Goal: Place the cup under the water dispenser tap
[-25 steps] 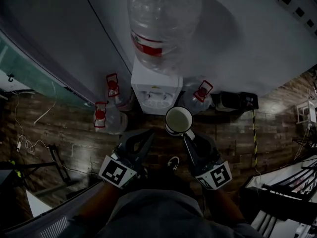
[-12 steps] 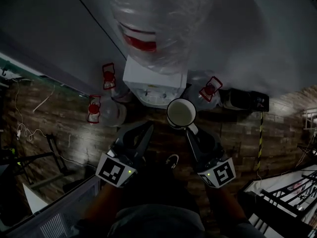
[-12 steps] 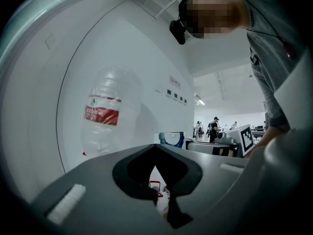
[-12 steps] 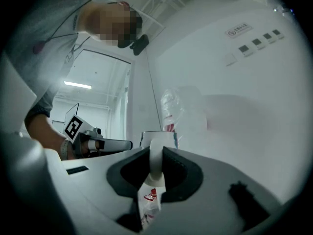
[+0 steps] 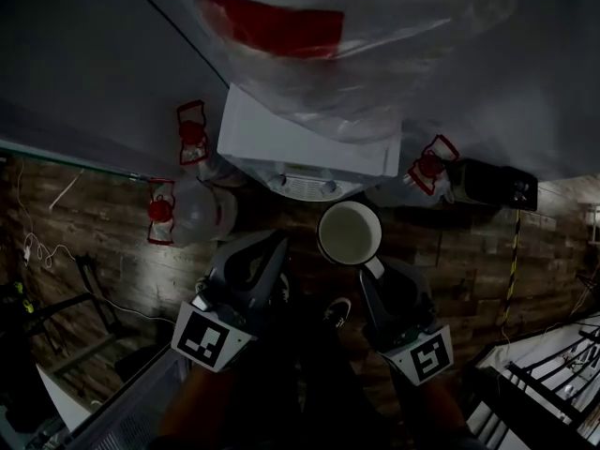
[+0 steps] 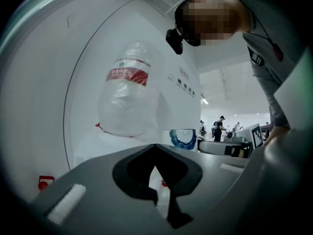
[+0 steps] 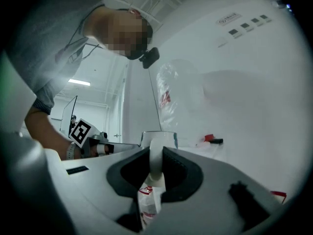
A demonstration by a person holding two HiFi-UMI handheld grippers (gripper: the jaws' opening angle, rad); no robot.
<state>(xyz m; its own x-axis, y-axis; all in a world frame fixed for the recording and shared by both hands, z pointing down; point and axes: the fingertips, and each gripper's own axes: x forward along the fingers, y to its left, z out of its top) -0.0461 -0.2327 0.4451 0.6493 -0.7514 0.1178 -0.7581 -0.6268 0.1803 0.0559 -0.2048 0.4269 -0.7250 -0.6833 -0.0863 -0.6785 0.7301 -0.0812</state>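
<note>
A white cup [image 5: 349,232] with a blue pattern hangs upright in the air just in front of the white water dispenser [image 5: 309,143]. My right gripper [image 5: 369,268] is shut on its handle. In the right gripper view the handle [image 7: 155,158] sits pinched between the jaws, with the cup [image 7: 159,137] beyond. My left gripper [image 5: 273,249] hovers to the cup's left, shut and holding nothing; its tips [image 6: 155,148] meet. The left gripper view shows the cup [image 6: 183,138] at the right. The tap area [image 5: 305,186] lies just beyond the cup.
A large clear water bottle [image 5: 319,26] with a red label tops the dispenser. Spare bottles with red handles [image 5: 187,216] [image 5: 428,172] stand on the wooden floor at both sides. A black box [image 5: 492,186] sits at the right. A curved white wall is behind.
Both grippers have come down and nearer to the dispenser, the cup still held by its handle. The dispenser and bottle now fill much more of the head view.
</note>
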